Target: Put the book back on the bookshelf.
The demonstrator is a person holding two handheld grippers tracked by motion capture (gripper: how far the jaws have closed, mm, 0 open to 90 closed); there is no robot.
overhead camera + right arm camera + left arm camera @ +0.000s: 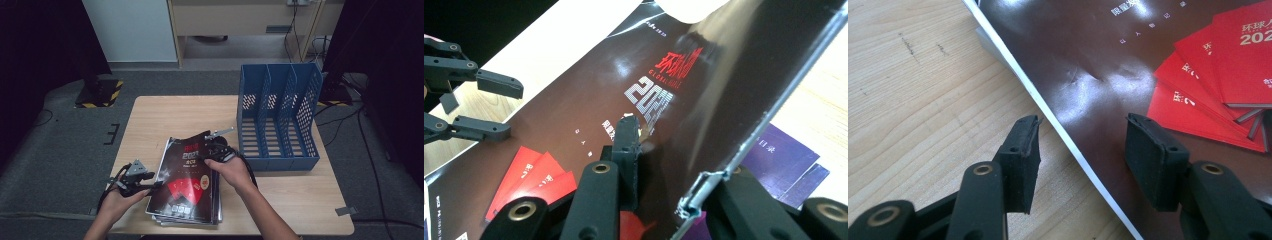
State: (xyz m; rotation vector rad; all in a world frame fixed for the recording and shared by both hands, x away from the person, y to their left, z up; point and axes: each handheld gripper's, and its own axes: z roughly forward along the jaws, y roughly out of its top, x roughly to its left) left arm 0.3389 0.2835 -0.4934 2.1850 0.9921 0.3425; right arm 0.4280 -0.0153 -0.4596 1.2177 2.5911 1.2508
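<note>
My right jaws [659,165] have clamped the spine edge of the glossy dark magazine with red cards on its cover [187,172], lifting that edge off the stack [165,216] at the table's [300,200] near edge. My left jaws [1083,160] stand apart, straddling the cover's other edge, gripping nothing. Nothing is filed: the blue plastic three-slot rack [277,117] at the right edge looks unfilled.

High view looks down from above; both gripper views sit close over the magazine [187,177]
</note>
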